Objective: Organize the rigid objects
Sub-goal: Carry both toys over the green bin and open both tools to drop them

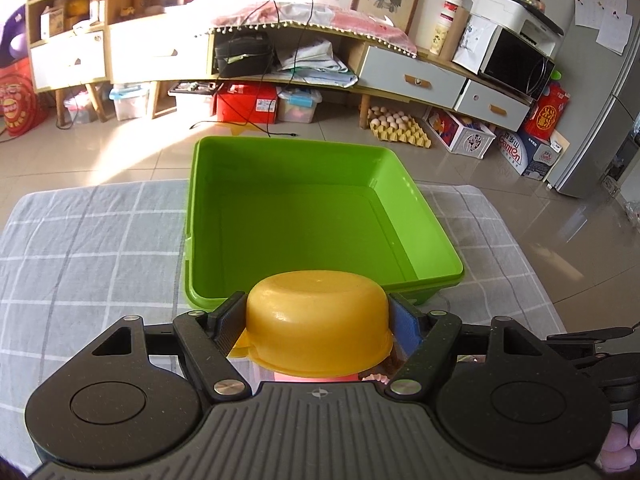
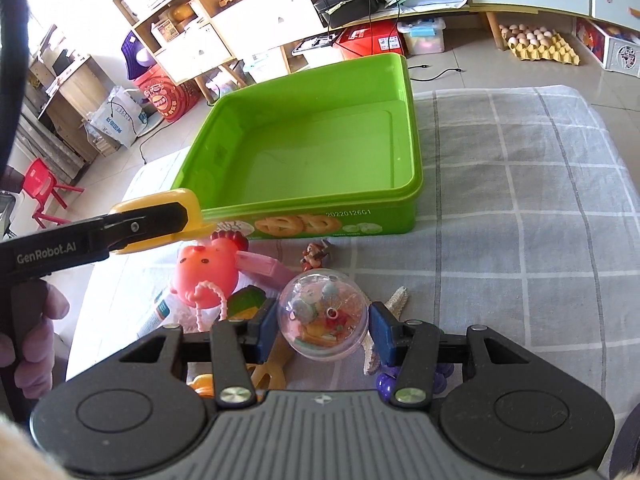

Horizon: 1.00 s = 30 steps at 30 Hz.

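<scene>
The left gripper [image 1: 318, 322] clamps a yellow bowl [image 1: 318, 320], held upside down with its base facing the camera; both pads press its sides. In the left wrist view the bowl sits at 6 o'clock of the green bin [image 1: 320, 216], just over the bin's near rim. The bin stands on a grey checked cloth [image 1: 92, 248] and nothing shows inside it.

In the right wrist view the right gripper [image 2: 323, 326] has a clear ball [image 2: 323, 314] between its blue pads [image 2: 267, 330]. The pads stand at the ball's two sides, but a thin gap seems to show on each side, so whether they press it cannot be told. The ball has small coloured trinkets inside.

Around the ball lies a pile of toys on the cloth: a pink pig [image 2: 206, 270] at 10 o'clock of the ball, a pink block [image 2: 264, 270] just beyond, a small squirrel figure [image 2: 316, 256] at 12 o'clock, a starfish [image 2: 396, 300] at 3 o'clock, and purple beads [image 2: 386, 382] at 5 o'clock. A green-and-yellow piece [image 2: 246, 300] sits at 9 o'clock, partly hidden by the pad.

From this view the left gripper [image 2: 160, 222] and its bowl [image 2: 192, 204] appear at 9 o'clock, beside the bin's [image 2: 312, 216] near left corner. A hand [image 2: 36, 344] grips its handle at the left edge.
</scene>
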Available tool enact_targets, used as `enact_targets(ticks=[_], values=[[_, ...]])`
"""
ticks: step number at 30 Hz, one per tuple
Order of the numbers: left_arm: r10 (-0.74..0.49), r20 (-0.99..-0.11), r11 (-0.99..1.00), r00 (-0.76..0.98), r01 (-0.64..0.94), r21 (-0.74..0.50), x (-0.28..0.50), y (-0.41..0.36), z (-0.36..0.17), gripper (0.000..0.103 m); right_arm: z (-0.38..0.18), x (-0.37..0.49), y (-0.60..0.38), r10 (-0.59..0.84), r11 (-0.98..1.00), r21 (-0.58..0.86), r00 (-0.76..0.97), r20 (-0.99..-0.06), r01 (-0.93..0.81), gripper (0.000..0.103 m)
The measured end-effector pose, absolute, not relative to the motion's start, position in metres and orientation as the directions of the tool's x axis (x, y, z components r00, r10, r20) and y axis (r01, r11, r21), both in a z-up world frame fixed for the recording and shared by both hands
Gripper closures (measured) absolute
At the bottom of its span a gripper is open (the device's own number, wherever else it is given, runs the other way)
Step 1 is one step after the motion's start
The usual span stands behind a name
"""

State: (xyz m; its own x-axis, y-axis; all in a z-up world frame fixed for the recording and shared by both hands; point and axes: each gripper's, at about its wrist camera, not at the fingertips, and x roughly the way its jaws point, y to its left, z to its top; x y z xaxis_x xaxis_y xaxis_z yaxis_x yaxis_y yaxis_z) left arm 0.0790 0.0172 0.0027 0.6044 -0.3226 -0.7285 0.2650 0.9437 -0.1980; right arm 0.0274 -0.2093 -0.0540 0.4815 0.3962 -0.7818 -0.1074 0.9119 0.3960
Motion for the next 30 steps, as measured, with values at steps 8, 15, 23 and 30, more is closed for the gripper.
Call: enact_targets(ticks=[8, 15, 23, 30], values=[[-0.312, -0.674, 0.949, 0.67, 0.25, -0.191, 0.075, 0.017, 0.004, 0.03, -0.04, 0.03, -0.222, 0.411, 0.894, 0.439, 0.547, -0.73, -0.085, 0.085], [-0.293, -0.655, 0.954, 0.696, 0.256, -0.155, 0.083, 0.017, 0.005, 0.03, -0.02, 0.045, -0.229, 0.415, 0.879, 0.469, 0.617, -0.669, -0.082, 0.085], [-0.275, -0.641, 0.953, 0.717, 0.293, -0.081, 0.119, 0.005, -0.008, 0.03, -0.018, 0.099, -0.222, 0.412, 0.882, 0.458, 0.661, -0.627, -0.116, 0.085], [-0.247, -0.656, 0.953, 0.713, 0.3, -0.033, 0.158, 0.0, -0.029, 0.03, -0.043, 0.145, -0.206, 0.392, 0.905, 0.403, 0.635, -0.666, -0.135, 0.085]])
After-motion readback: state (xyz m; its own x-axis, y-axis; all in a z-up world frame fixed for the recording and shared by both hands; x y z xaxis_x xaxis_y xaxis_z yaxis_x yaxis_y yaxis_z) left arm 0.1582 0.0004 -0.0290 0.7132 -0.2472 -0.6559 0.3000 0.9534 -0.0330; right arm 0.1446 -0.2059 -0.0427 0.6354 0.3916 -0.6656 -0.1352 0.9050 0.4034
